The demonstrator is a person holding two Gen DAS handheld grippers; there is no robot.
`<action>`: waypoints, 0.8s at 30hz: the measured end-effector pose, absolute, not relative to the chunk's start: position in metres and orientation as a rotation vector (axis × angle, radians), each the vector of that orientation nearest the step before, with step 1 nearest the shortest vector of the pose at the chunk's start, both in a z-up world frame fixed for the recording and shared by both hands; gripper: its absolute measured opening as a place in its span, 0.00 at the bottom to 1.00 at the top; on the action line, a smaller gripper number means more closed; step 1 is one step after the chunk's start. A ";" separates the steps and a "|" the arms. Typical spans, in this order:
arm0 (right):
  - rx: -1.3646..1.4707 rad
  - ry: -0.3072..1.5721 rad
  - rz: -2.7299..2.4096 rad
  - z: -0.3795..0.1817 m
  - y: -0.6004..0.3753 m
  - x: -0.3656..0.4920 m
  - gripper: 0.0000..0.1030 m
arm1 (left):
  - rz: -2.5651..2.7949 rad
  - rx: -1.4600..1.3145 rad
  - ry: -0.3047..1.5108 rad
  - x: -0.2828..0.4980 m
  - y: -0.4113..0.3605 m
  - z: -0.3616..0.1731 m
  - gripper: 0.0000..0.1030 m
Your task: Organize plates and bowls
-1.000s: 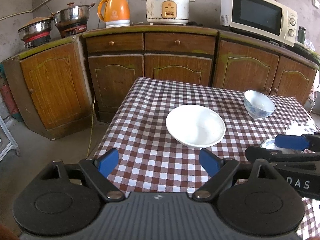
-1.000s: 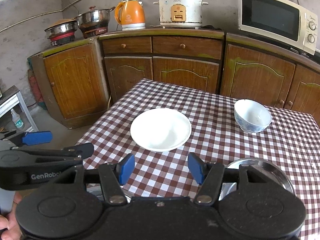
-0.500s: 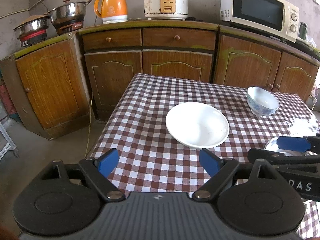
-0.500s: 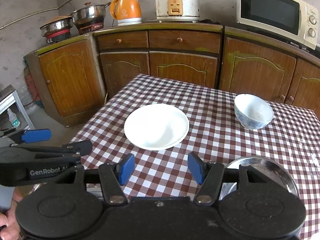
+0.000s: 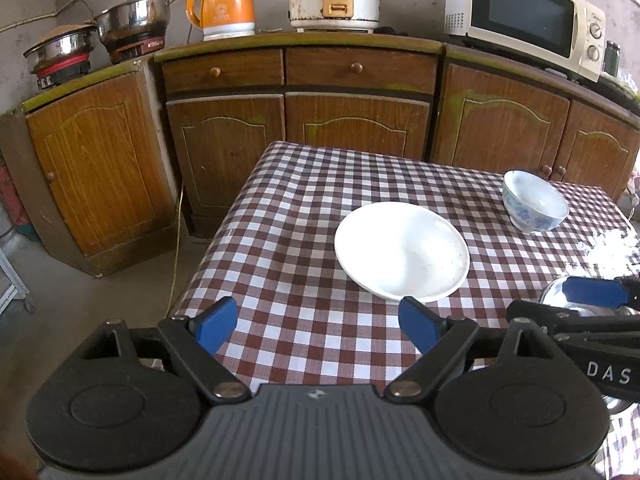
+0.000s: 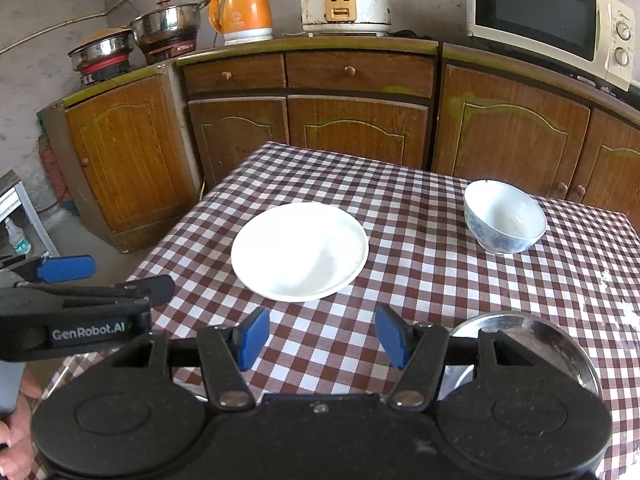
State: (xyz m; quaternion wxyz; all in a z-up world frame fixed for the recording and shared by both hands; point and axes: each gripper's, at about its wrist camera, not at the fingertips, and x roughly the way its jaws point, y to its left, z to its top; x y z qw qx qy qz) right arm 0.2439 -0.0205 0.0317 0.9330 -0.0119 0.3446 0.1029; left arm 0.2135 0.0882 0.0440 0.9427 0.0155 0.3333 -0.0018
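While both grippers are hovering empty over the near edge of the checked-cloth bench (image 5: 304, 208), nothing is being held yet. The left gripper (image 5: 316, 320) is standing with jaws wide; the right gripper (image 6: 322, 338) is standing somewhat narrower, also open. The round white ceramic plate (image 6: 300, 250) is lying mid-frame, the blue-patterned white bowl (image 6: 506, 218) is sitting at right of centre, and a shiny steel dish (image 6: 520, 332) is lying half-hidden under the right gripper at lower right. I am judging the risks as these: the glazed plate rim slipping from a shallow pinch, and the close-set grippers knocking each other or the steel dish.
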 end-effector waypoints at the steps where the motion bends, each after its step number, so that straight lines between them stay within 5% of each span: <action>1: -0.025 0.706 0.209 0.031 -0.020 0.244 0.69 | -0.003 0.032 0.680 0.215 0.088 0.044 0.88; 24: -0.028 0.712 0.206 0.025 -0.018 0.254 0.69 | 0.001 0.020 0.692 0.227 0.090 0.036 0.88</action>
